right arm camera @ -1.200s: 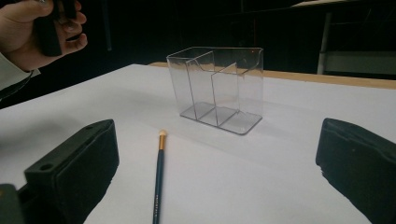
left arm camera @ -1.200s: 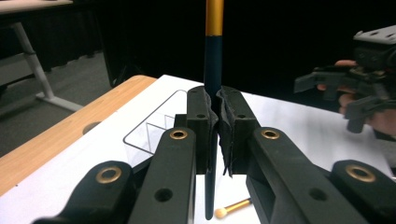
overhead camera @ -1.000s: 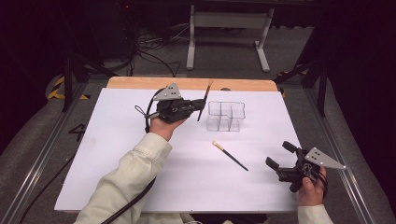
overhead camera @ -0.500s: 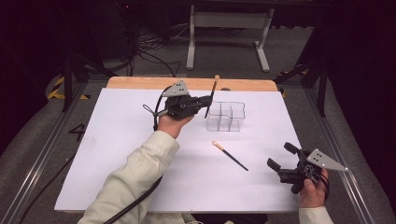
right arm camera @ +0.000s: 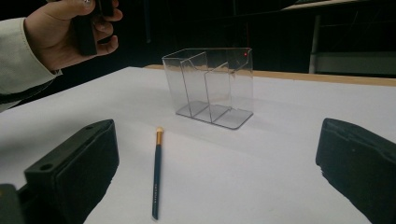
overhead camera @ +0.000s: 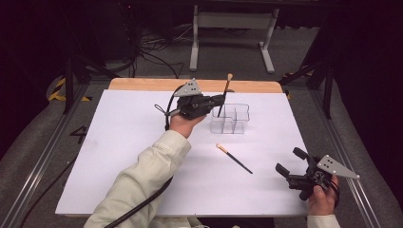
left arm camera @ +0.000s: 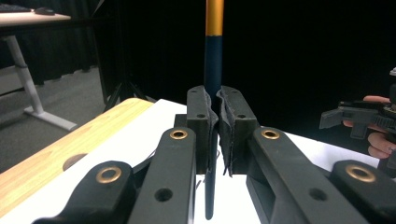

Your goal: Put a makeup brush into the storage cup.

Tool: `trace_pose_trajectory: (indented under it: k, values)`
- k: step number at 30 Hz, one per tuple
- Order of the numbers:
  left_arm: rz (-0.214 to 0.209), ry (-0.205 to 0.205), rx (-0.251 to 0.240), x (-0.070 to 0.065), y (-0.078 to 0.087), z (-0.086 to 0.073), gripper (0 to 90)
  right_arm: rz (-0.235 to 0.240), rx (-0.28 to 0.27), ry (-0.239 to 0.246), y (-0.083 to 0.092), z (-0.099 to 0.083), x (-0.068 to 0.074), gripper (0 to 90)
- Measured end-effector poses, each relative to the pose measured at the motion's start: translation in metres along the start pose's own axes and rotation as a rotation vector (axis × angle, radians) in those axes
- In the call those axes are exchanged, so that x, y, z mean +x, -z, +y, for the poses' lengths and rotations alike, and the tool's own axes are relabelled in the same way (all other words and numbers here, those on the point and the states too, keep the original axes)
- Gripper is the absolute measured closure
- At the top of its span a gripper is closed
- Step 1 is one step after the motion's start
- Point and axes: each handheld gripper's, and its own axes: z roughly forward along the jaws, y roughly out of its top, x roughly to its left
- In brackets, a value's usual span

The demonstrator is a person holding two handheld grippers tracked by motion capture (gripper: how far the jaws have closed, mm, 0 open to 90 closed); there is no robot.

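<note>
My left gripper (overhead camera: pixel 219 100) is shut on a dark-handled brush (overhead camera: pixel 225 95) with a gold ferrule and holds it nearly upright, bristles up, at the left end of a clear compartmented organiser (overhead camera: pixel 231 118). In the left gripper view the pads clamp the brush handle (left arm camera: pixel 213 70). A second brush (overhead camera: pixel 234 158) lies flat on the white table cover (overhead camera: pixel 123 142), and it runs toward the right gripper view's camera as the brush (right arm camera: pixel 157 172). My right gripper (overhead camera: pixel 292 160) rests open near the table's front right corner, its jaws wide with nothing between them (right arm camera: pixel 215 177).
The clear organiser (right arm camera: pixel 210 86) stands empty on the white cover, beyond the lying brush. A wooden table edge (overhead camera: pixel 142 84) runs along the back. Metal rails flank the table, and a stand's legs and cables lie on the floor behind.
My left hand has carried the brush to the right, from left of the organiser to its left end, and the brush now stands more upright. The right gripper has stayed in place.
</note>
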Motion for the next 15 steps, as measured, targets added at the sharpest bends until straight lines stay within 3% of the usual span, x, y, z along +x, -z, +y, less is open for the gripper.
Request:
trace_pose_trajectory:
  k: [15]
  values:
    - [0.016, -0.007, -0.025, 0.004, -0.017, 0.003, 83.3, 0.008, -0.014, -0.002, 0.001, 0.001, 0.000, 0.2]
